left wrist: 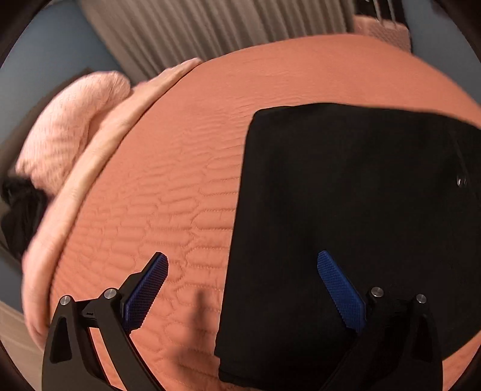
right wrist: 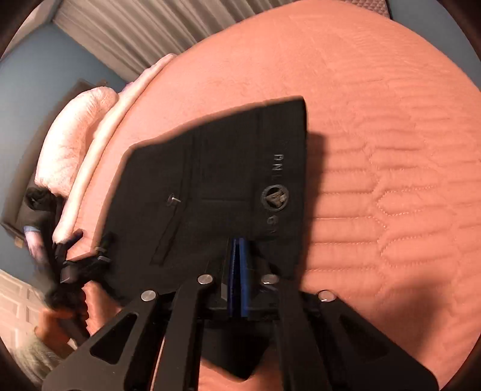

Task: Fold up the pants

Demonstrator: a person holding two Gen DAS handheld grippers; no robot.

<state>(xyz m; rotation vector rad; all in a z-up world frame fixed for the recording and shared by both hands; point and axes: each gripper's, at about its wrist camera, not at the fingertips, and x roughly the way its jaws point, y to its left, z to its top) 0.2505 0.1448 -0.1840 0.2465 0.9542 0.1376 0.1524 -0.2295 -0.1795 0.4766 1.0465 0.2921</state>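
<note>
While I work over a bed covered in a salmon-orange quilted bedspread (left wrist: 180, 186) stitched in long hexagons, a fluffy pale pink pillow (left wrist: 69, 135) lies at its far left edge, with a grey pleated curtain (left wrist: 210, 27) and a blue wall (left wrist: 45, 45) behind. On the bedspread lie the black folded pants (left wrist: 345, 195), a flat dark slab. My left hand-held gripper (left wrist: 242, 270) hangs just above the bed with its blue pads spread as wide as they go and nothing between them; its left pad is over bare quilt, its right pad over the near part of the pants. My right hand-held gripper (right wrist: 237, 264) has its blue pads pinched together on the near edge of the pants, the waistband side with a round printed logo (right wrist: 275, 197).
</note>
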